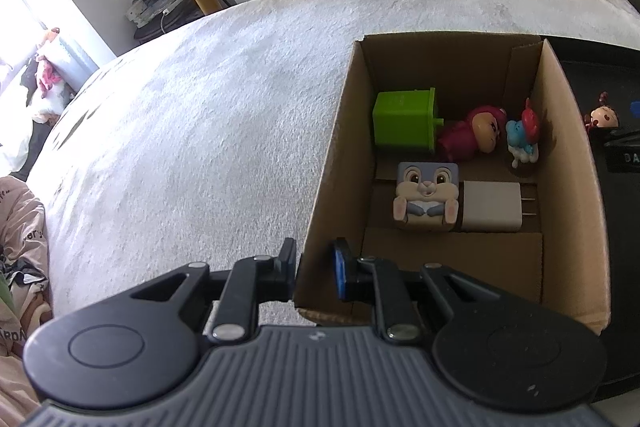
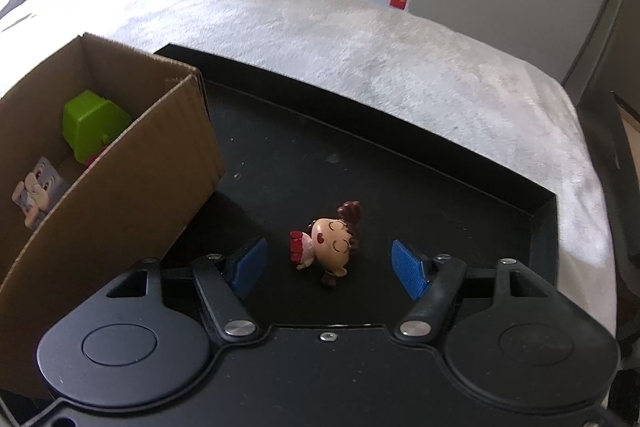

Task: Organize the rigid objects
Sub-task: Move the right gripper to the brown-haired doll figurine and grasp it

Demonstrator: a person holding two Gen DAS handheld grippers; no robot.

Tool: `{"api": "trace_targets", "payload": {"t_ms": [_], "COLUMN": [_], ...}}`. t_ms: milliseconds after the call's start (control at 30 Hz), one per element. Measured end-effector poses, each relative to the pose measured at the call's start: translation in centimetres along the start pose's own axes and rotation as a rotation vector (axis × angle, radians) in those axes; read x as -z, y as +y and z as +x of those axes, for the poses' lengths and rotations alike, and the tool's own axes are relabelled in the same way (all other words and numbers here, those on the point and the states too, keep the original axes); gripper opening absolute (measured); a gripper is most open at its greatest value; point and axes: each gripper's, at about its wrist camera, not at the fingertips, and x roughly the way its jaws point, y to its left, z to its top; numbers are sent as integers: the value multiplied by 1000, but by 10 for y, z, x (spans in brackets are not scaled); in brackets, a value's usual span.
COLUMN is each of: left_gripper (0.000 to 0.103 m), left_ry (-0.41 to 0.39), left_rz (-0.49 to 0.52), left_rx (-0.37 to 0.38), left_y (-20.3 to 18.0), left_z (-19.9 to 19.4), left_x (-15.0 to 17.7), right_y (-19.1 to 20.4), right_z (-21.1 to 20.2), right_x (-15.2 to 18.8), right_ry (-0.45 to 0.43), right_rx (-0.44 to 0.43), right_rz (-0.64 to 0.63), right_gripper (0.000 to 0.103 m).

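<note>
The left tongs (image 1: 316, 269) were clenched on the near wall of the cardboard box (image 1: 320, 187). The right tongs (image 2: 328, 263) stood released, the girl figurine (image 2: 330, 247) lying between their pads on the black tray (image 2: 360, 167).

Bare black tray (image 2: 360, 163) rings the doll (image 2: 328, 247) — cardboard box (image 2: 132, 179) walls the left.
</note>
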Motion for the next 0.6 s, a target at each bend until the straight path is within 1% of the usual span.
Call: {"api": "trace_targets", "payload": {"t_ms": [133, 167, 200, 233, 367, 600], "left_gripper": [17, 17, 17, 17, 17, 17], "left_ry": [5, 4, 4, 4, 6, 3], "left_rz": [-7, -5, -3, -2, -7, -3], "left_rx": [2, 1, 0, 1, 4, 3], "left_y": [0, 0, 0, 0, 0, -2], "left_z": [1, 1, 1, 0, 1, 1], "left_x": [-1, -1, -1, -1, -1, -1], "right_y": [3, 4, 4, 5, 7, 8], "right_z": [6, 8, 10, 11, 7, -15], "right_x": [-3, -4, -4, -5, -5, 2], "right_ry": [15, 19, 25, 34, 34, 13], "right_rx": [-9, -11, -13, -1, -24, -21], "right_rz": [-10, -12, -16, -22, -24, 2], "right_gripper": [68, 64, 47, 43, 42, 42]}}
